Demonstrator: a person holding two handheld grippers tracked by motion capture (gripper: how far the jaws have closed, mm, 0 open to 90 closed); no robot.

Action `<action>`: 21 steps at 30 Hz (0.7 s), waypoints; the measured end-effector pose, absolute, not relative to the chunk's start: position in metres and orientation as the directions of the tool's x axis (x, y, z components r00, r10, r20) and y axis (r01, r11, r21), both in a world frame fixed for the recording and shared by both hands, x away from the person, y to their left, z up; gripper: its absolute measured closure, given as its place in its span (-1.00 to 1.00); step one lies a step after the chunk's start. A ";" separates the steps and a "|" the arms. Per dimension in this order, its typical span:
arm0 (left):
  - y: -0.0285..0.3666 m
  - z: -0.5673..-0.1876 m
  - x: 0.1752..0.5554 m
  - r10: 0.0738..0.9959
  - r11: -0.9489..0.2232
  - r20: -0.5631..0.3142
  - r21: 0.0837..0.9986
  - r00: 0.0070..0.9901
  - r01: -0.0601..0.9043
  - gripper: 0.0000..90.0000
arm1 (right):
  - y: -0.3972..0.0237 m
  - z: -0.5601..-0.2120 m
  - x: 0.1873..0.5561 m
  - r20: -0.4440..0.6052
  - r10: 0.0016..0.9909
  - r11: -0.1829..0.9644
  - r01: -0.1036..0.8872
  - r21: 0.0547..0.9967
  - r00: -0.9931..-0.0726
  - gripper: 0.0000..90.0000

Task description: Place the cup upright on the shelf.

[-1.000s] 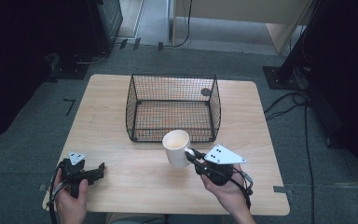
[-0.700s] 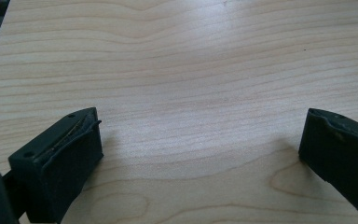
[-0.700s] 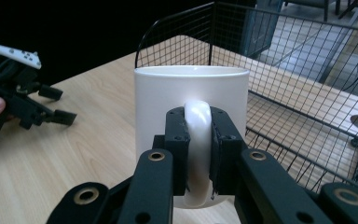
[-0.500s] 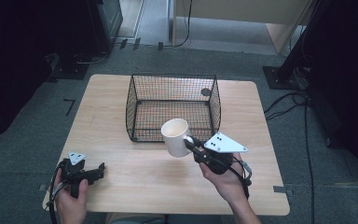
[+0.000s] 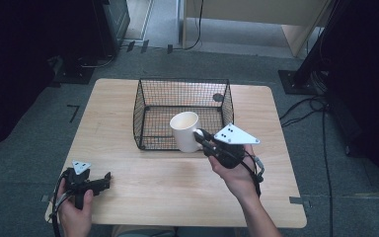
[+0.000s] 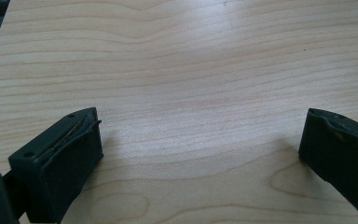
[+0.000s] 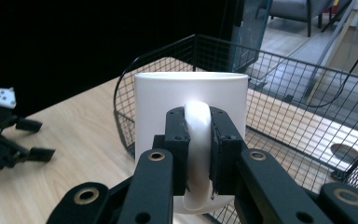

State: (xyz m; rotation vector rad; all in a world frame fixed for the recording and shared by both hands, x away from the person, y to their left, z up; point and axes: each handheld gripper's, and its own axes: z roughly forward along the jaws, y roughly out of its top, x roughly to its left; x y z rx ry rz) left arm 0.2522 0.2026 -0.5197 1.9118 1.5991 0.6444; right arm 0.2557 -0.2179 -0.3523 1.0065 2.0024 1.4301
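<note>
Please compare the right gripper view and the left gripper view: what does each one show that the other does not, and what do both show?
Right gripper view: the white ceramic mug, its handle clamped between the right gripper jaws, the black wire mesh basket behind it, and the left gripper farther off on the table. Left gripper view: that gripper's own jaws standing wide apart, with nothing between them. Both: the light wooden table.

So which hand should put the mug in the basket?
The right. Its gripper already pinches the mug by the handle, up at the basket's front edge. The left gripper sits open and empty at the table's near corner.
</note>
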 end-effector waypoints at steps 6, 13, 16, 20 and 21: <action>0.203 -0.520 0.252 0.985 -0.132 0.009 0.686 0.174 0.716 -1.00 | -0.218 -0.345 0.274 0.053 0.807 0.150 0.290 0.945 -0.589 0.79; 0.203 -0.520 0.252 0.985 -0.132 0.009 0.686 0.174 0.716 -1.00 | -0.216 -0.348 0.296 0.041 0.829 0.155 0.301 0.941 -0.557 0.79; 0.203 -0.520 0.252 0.985 -0.132 0.009 0.686 0.173 0.715 -1.00 | -0.216 -0.350 0.303 0.041 0.835 0.154 0.304 0.940 -0.548 0.79; 0.203 -0.520 0.252 0.985 -0.131 0.008 0.687 0.173 0.715 -1.00 | -0.216 -0.356 0.316 0.040 0.845 0.151 0.311 0.938 -0.533 0.79; 0.203 -0.520 0.252 0.985 -0.133 0.010 0.686 0.174 0.715 -1.00 | -0.216 -0.358 0.319 0.036 0.847 0.155 0.312 0.937 -0.530 0.79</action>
